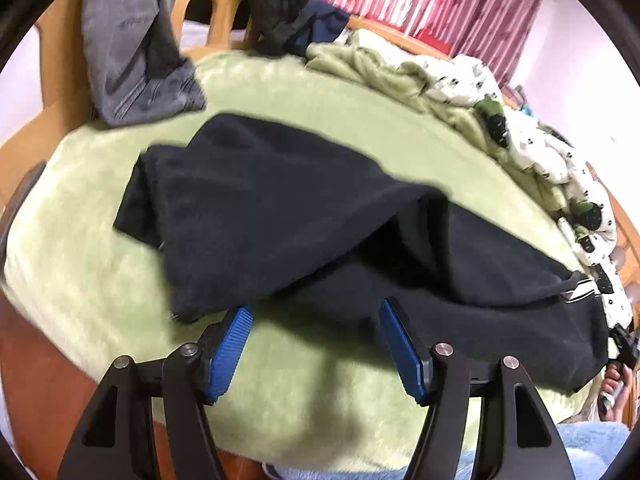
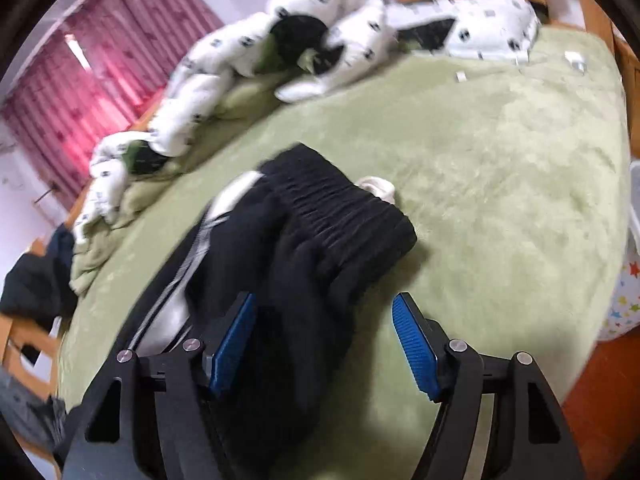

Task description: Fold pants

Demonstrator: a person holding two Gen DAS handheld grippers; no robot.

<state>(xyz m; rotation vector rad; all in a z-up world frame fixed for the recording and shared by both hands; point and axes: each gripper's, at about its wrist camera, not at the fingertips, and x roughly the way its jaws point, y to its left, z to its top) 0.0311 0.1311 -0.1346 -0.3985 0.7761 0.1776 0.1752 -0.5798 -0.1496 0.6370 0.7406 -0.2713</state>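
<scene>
Both claws gape apart, left claw (image 1: 316, 312) and right claw (image 2: 324, 300), pants (image 1: 300, 216) just ahead.

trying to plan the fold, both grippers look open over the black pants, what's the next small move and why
Probably bring the left gripper down and close it on the near edge of the black pants. Both grippers stand open and hold nothing, the right gripper over the waistband. The pants lie loosely doubled and rumpled on the green blanket, so another fold needs a fresh grip.

Soft indoor light, motion blur, heavy fisheye edge distortion.
</scene>
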